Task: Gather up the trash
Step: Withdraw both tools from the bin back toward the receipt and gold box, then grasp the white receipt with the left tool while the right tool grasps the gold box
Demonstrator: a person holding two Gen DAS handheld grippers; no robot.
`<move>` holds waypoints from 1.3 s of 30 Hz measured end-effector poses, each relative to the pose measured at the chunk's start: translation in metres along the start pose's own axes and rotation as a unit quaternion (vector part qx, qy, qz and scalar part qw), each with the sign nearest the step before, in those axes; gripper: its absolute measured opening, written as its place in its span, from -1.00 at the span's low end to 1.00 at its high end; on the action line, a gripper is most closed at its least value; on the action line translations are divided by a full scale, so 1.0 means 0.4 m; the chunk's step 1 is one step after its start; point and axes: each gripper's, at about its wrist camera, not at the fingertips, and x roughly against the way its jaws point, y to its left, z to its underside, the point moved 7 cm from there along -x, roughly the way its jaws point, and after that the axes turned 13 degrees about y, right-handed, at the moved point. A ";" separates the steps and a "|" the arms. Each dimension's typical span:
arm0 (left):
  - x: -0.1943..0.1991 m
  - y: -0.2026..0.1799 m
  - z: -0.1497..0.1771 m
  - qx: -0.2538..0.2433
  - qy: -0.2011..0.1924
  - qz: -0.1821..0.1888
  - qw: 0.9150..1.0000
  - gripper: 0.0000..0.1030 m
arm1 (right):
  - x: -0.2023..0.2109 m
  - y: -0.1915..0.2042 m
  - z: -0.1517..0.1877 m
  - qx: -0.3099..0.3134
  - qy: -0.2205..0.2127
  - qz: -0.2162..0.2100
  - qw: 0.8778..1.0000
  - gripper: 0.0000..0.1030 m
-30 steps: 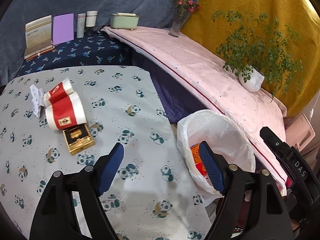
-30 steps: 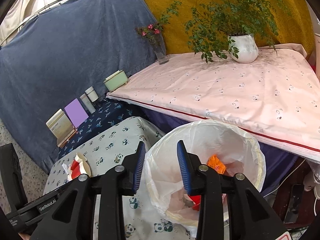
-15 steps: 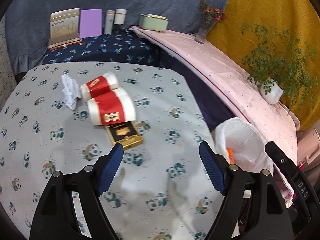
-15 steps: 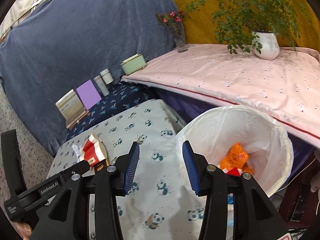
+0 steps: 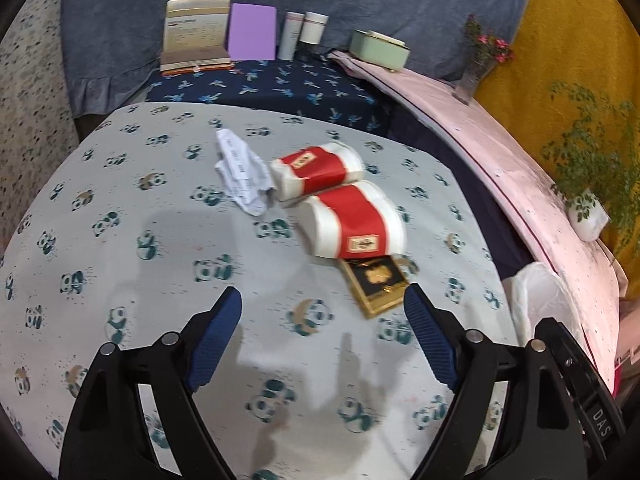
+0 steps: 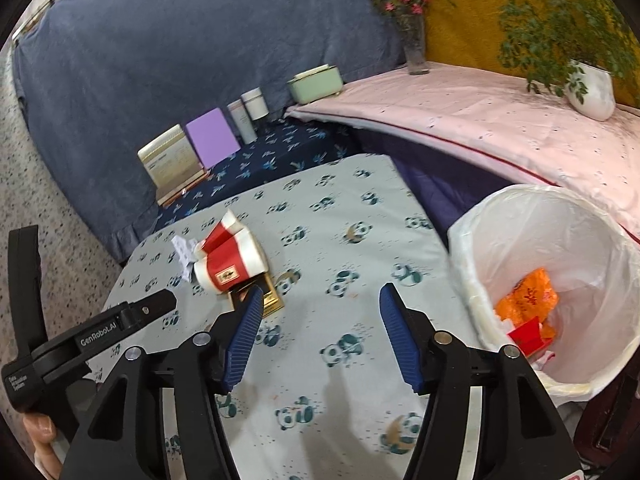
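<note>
Crumpled paper (image 5: 242,174) — squashed red-banded cups (image 5: 356,220)

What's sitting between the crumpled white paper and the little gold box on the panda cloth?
Two red-and-white paper cups, lying on their sides, seen best in the left wrist view.

Both tools are showing the same build. The left tool (image 5: 322,336) is wearing matte black plastic arms that branch like a fork, each fingertip faced with a blue, finely textured pad (image 5: 214,344). Round silver screw heads are sitting at the joints of the arms. The right tool (image 6: 320,334) is carrying blue pads (image 6: 244,338) ribbed with fine lines, on the same black arms with silver screws. Its black side is showing at the left view's right edge with white "DAS" lettering, while the left one's body in the right view is reading "GenRobot.AI" in white.
</note>
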 end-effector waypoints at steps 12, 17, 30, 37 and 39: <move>-0.056 0.164 -0.058 0.045 0.005 -0.034 0.998 0.69 | -0.195 0.140 0.021 0.069 0.063 -0.002 0.996 0.38; -0.086 0.194 -0.105 0.055 0.001 -0.045 0.997 0.74 | -0.266 0.169 0.011 0.087 0.077 0.006 0.993 0.41; -0.237 0.196 -0.211 0.055 0.022 -0.059 0.997 0.75 | -0.377 0.187 -0.032 0.108 0.099 0.020 0.989 0.52; -0.266 0.197 -0.228 0.053 0.018 -0.067 0.996 0.48 | -0.391 0.183 -0.036 0.098 0.109 0.007 0.989 0.52; -0.265 0.191 -0.227 0.046 0.018 -0.064 0.997 0.09 | -0.392 0.182 -0.034 0.099 0.111 0.009 0.989 0.52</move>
